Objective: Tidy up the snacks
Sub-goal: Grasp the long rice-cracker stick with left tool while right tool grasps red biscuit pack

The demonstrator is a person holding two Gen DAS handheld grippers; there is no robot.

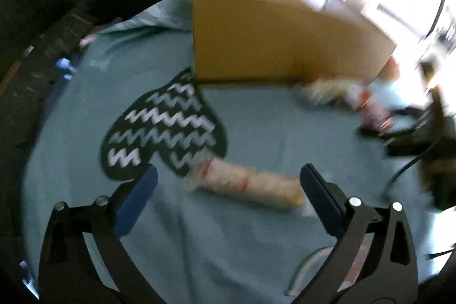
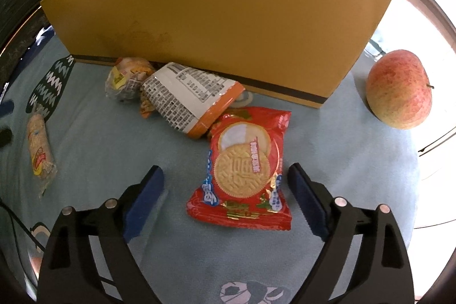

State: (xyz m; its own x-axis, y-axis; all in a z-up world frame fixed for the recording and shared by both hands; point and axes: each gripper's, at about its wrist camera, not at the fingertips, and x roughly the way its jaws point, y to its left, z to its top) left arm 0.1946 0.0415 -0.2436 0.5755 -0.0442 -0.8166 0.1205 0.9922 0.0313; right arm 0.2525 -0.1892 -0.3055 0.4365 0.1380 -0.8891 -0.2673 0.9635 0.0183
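My right gripper (image 2: 225,184), jaws wide, straddles a red biscuit packet (image 2: 242,170); my open left gripper (image 1: 228,184) frames a blurred, apparently clear-wrapped cracker roll (image 1: 248,183).

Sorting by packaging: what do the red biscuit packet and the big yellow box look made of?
Red biscuit packet: glossy plastic film, judging by its sheen, wrinkles and crimped ends. Yellow box: probably matte cardboard, with a flat, dull face and a faint stain; can't be sure.

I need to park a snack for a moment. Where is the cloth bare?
Bare cloth lies between the cracker sleeve and the red biscuit packet, and between that packet and the apple. Along the yellow box, packets crowd.
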